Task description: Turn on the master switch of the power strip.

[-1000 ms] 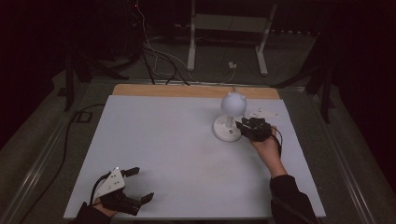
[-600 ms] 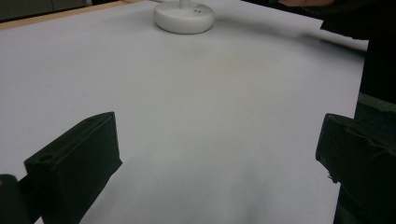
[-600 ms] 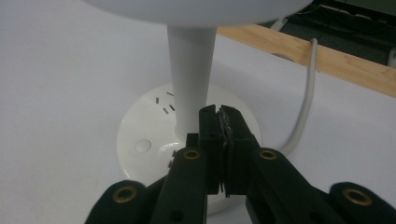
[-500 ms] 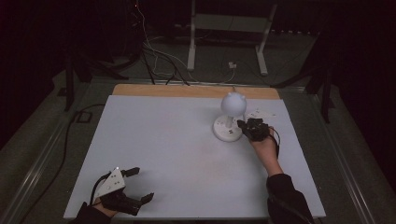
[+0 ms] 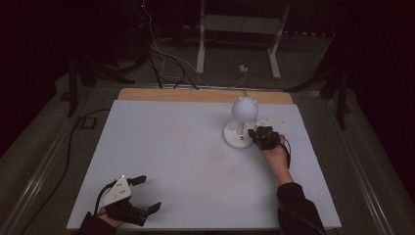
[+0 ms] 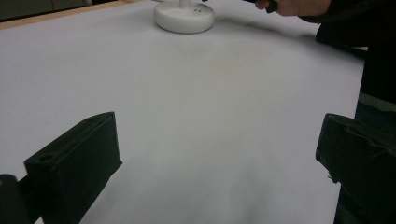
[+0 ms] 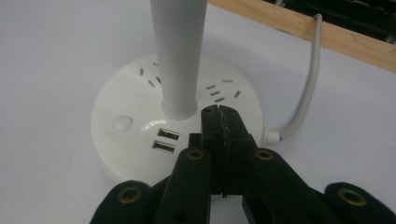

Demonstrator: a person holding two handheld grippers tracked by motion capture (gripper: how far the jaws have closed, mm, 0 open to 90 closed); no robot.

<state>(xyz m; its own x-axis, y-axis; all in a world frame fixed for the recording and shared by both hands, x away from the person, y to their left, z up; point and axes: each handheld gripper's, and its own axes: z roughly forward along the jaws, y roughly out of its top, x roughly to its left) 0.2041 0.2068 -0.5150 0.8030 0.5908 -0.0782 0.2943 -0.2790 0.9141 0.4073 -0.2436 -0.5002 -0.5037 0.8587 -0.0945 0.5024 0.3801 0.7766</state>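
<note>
A white desk lamp stands at the table's right back, with a round globe head [image 5: 244,108] on a stem [image 7: 180,56] and a disc base [image 5: 238,137]. The base [image 7: 126,126] carries socket slots, two USB ports [image 7: 163,140] and a round button [image 7: 122,122]. My right gripper [image 5: 254,133] lies against the base's right side. Its jaws are shut with nothing between them, and the tips [image 7: 219,112] rest over the base top just beside the stem. My left gripper [image 5: 149,193] sits open at the front left, nothing between its jaws [image 6: 217,130].
The lamp's white cable [image 7: 308,79] runs off toward a wooden strip [image 5: 171,94] along the table's far edge. The white tabletop [image 5: 186,147] is bare between the two hands. The lamp base [image 6: 184,18] and the right hand [image 6: 299,5] lie far ahead of the left gripper.
The right gripper has edged slightly toward the lamp base. The left gripper and the lamp have not moved.
</note>
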